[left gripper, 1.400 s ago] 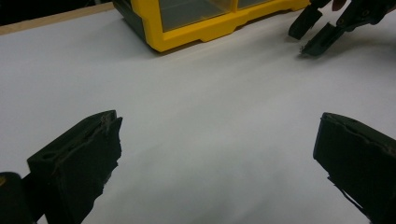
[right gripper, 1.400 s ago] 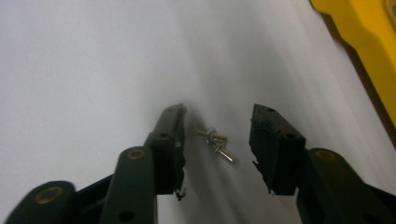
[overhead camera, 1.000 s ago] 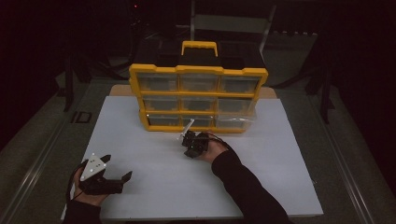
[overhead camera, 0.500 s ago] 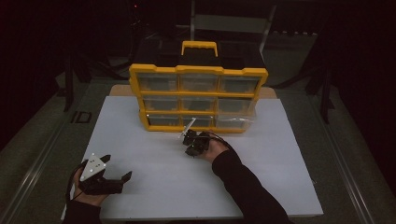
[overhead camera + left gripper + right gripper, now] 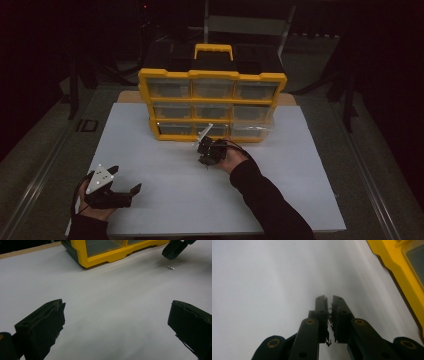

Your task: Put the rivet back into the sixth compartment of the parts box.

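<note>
A yellow organizer [image 5: 212,102] with clear drawers and a carry handle stands upright at the back of the white mat [image 5: 165,195]. My right gripper [image 5: 204,161] is just in front of its bottom row, tips down near the mat, jaws shut with nothing visible between them [image 5: 329,298]. In the left gripper view its black tip [image 5: 175,248] hangs just above a tiny metal part [image 5: 171,267] lying on the mat. My left gripper [image 5: 127,179] rests near the front left corner, jaws wide open and empty [image 5: 116,315], facing the organizer's lower corner [image 5: 105,257].
The bottom right clear drawer [image 5: 252,131] sticks out a little from the organizer. The mat lies on a wooden board [image 5: 127,95], with dark floor and stand legs [image 5: 75,80] around the table. Open mat stretches between the two grippers and to the right.
</note>
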Action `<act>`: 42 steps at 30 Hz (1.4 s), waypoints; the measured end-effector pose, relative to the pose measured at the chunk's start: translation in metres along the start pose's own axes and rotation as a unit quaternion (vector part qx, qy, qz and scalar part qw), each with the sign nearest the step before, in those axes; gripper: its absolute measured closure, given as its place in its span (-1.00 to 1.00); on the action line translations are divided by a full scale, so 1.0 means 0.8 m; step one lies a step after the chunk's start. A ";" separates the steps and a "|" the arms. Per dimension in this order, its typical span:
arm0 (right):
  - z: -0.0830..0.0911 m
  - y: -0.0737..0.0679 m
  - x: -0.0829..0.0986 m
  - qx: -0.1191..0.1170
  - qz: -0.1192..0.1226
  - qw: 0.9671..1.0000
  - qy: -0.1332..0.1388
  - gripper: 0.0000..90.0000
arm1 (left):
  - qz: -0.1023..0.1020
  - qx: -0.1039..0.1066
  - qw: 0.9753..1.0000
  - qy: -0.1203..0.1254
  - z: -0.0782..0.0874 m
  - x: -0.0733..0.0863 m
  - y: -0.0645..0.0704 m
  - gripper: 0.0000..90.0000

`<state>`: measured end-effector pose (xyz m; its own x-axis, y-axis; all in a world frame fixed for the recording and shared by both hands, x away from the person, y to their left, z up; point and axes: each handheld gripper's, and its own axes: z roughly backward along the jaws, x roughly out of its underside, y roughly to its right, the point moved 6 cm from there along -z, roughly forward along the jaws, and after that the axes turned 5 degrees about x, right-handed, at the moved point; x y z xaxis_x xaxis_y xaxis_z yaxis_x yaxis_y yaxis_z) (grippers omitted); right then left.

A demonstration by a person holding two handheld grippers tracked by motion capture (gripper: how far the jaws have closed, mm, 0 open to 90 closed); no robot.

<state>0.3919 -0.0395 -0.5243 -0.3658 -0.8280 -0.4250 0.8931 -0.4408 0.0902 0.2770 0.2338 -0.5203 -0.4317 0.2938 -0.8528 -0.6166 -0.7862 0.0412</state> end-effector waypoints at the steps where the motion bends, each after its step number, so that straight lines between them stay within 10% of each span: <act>1: 0.003 -0.001 0.000 0.000 0.000 1.000 0.000 0.85 | 0.000 0.000 1.000 0.000 0.000 0.000 0.000 -0.97; 29: 0.107 0.017 -0.028 0.026 0.007 0.997 0.076 0.85 | -0.001 0.003 1.000 -0.002 -0.002 0.001 0.001 -0.97; 42: 0.167 0.051 -0.030 0.052 -0.031 0.988 0.139 0.85 | -0.001 0.002 1.000 -0.002 -0.001 0.000 0.000 -0.97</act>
<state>0.4017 -0.0839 -0.3902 -0.3198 -0.6772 -0.6627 0.8342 -0.5329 0.1420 0.2770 0.2333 -0.5209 -0.4325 0.2978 -0.8510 -0.6205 -0.7831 0.0413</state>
